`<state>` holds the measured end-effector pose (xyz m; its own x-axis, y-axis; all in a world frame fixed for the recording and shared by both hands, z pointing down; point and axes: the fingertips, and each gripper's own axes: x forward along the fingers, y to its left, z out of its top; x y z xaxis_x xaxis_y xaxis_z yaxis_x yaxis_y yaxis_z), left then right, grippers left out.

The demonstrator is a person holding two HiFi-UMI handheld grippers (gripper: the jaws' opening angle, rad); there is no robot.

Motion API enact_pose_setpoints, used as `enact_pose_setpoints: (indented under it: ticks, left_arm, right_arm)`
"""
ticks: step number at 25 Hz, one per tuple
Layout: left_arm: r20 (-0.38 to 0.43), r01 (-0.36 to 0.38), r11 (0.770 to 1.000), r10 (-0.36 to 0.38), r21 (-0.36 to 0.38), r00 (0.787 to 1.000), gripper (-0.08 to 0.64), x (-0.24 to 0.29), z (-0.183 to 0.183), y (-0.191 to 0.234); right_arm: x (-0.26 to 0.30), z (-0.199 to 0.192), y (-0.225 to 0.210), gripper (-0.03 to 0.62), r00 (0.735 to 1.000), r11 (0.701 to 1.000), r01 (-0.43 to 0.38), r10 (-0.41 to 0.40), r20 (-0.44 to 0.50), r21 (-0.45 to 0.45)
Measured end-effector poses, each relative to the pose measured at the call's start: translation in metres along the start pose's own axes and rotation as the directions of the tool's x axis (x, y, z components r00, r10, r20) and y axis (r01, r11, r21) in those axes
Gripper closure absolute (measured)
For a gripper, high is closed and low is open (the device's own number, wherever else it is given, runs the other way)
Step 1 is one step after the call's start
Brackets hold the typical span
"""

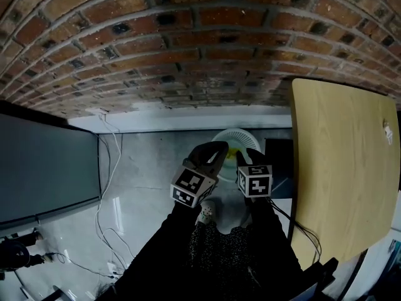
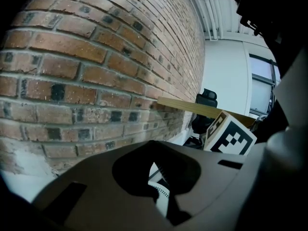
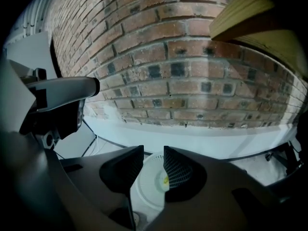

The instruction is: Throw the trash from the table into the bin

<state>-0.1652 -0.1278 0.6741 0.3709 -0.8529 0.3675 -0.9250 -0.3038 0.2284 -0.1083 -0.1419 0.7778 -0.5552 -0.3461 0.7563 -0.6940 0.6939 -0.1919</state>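
Both grippers are over the bin [image 1: 235,131] now, down on the floor by the brick wall [image 1: 188,42]. The right hand-held gripper [image 1: 249,157] has its jaws apart w/ nothing between them. Its own view looks straight thru the gap at the white mesh bin [image 3: 147,177], w/ a yellow bit of trash [image 3: 166,179] already lying inside. The left hand-held gripper [image 1: 220,148] is right beside it. In its own view the tips look to meet, so closed and empty, w/ only a sliver of bin [image 2: 161,191] showing below them.

What's left? One small pale scrap [image 1: 387,132] sits on the table [image 1: 338,168], over by the far right edge and well apart from both grippers. It's too small to name, but it looks crumpled, prob. paper or a wrapper.

Handling call: that'll be v. light and soft, nothing fragile about it, and it should squash under the pads rather than resist. The wood top looks smooth, so the scrap could skate away if nudged side-on. Best bet is to come down from above and pinch across the bulkiest part of the crumple, not a loose corner, since a thin edge may slip out on the carry back to the bin.
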Motion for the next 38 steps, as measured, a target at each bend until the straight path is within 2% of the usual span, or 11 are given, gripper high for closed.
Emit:
enact_pose_setpoints:
  ticks: [3, 9, 17, 23, 28, 33, 38]
  left_arm:
    - [0.012, 0.006, 1.0, -0.006, 0.022, 1.0, 0.56, -0.004, 0.018, -0.004]
    - [0.035, 0.017, 0.999, -0.019, 0.046, 0.999, 0.56, -0.013, 0.056, -0.018]
    - [0.069, 0.033, 0.996, -0.039, 0.088, 0.997, 0.56, -0.033, 0.116, -0.052]
    - [0.116, 0.062, 0.991, -0.077, 0.122, 0.99, 0.56, -0.034, 0.162, -0.082]
    - [0.145, 0.073, 0.983, -0.098, 0.17, 0.985, 0.56, -0.038, 0.206, -0.105]
    - [0.179, 0.105, 0.969, -0.147, 0.223, 0.973, 0.56, -0.034, 0.249, -0.139]
    - [0.208, 0.152, 0.95, -0.213, 0.274, 0.955, 0.56, -0.025, 0.284, -0.178]
  right_arm:
    - [-0.016, 0.016, 0.003, 0.47, 0.999, 0.999, 0.006, -0.004, 0.038, -0.037]
    - [-0.061, 0.065, 0.005, 0.578, 0.988, 0.996, 0.038, -0.026, 0.151, -0.077]
    - [-0.128, 0.109, 0.009, 0.58, 0.98, 0.988, 0.029, 0.002, 0.2, -0.151]
    - [-0.179, 0.152, 0.008, 0.581, 0.957, 0.985, 0.039, 0.012, 0.29, -0.171]
    - [-0.235, 0.188, -0.007, 0.581, 0.917, 0.985, 0.089, -0.023, 0.398, -0.15]
    - [-0.299, 0.224, -0.028, 0.581, 0.856, 0.979, 0.164, -0.08, 0.511, -0.122]
    - [-0.357, 0.239, -0.054, 0.581, 0.796, 0.969, 0.234, -0.147, 0.587, -0.076]
